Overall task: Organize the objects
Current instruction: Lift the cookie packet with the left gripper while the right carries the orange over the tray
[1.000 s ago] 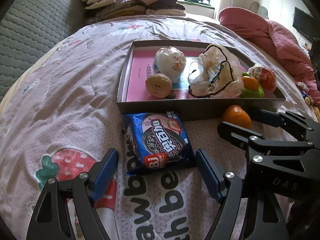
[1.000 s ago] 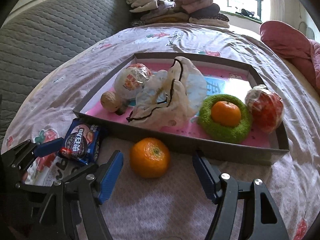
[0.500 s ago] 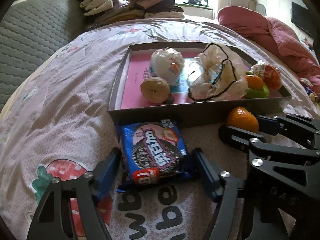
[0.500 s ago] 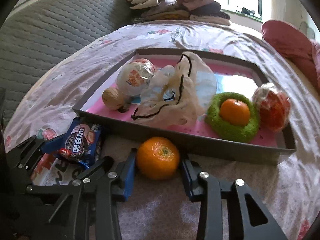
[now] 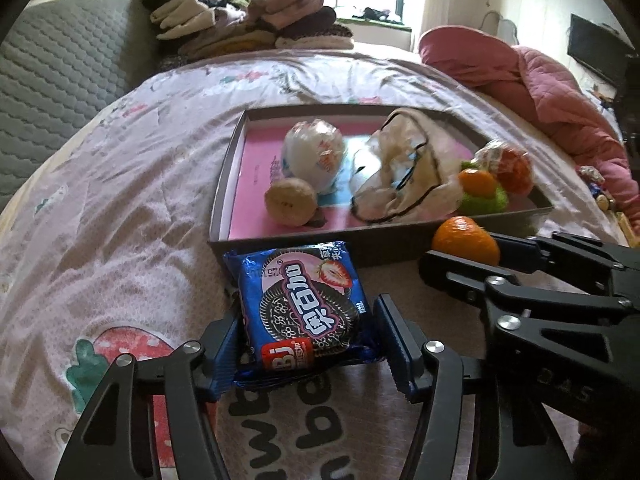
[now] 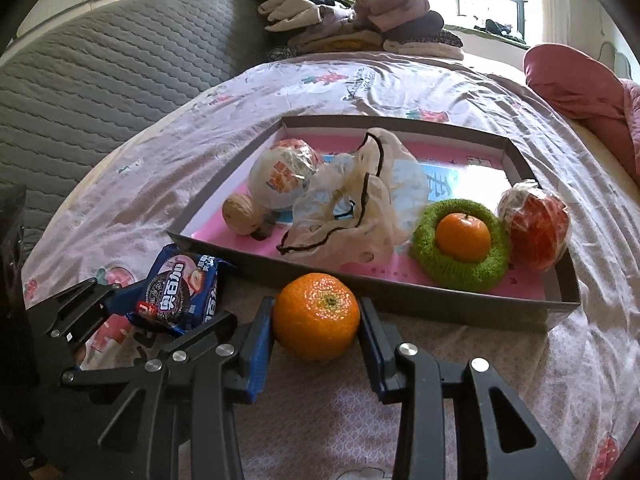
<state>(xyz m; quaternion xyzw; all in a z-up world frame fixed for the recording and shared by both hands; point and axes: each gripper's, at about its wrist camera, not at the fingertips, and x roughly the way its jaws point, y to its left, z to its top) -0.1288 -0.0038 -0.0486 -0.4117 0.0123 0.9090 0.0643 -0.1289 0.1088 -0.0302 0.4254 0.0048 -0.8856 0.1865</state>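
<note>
- Closing in on the blue cookie packet [image 5: 302, 304], the left gripper [image 5: 308, 344] has just been narrowing its jaws since a second ago, when they stood wide on either side of the packet. Now the blue pads lie against the packet's near corners, crinkling the wrapper; the grip looks close to firm but perhaps not yet full.
- The packet lies on the bedspread just in front of the grey tray [image 5: 224, 184], its far edge touching the tray's near wall towards the left corner. It is a flat, soft foil pack with a dark biscuit and a strawberry printed on it.
- To the right along that same wall, the right gripper [image 6: 316, 320] has also closed from a wide stance and is now clamped on the loose orange [image 6: 316, 316], one pad on each flank. The fruit sits on the bedspread just in front of the tray wall, round, glossy, stem end facing the camera.
- Both remaining loose items are thus taken or nearly taken; my guess is that the next step is lifting each over the wall into the tray.
- Free pink floor shows at the tray's left side and far right.
</note>
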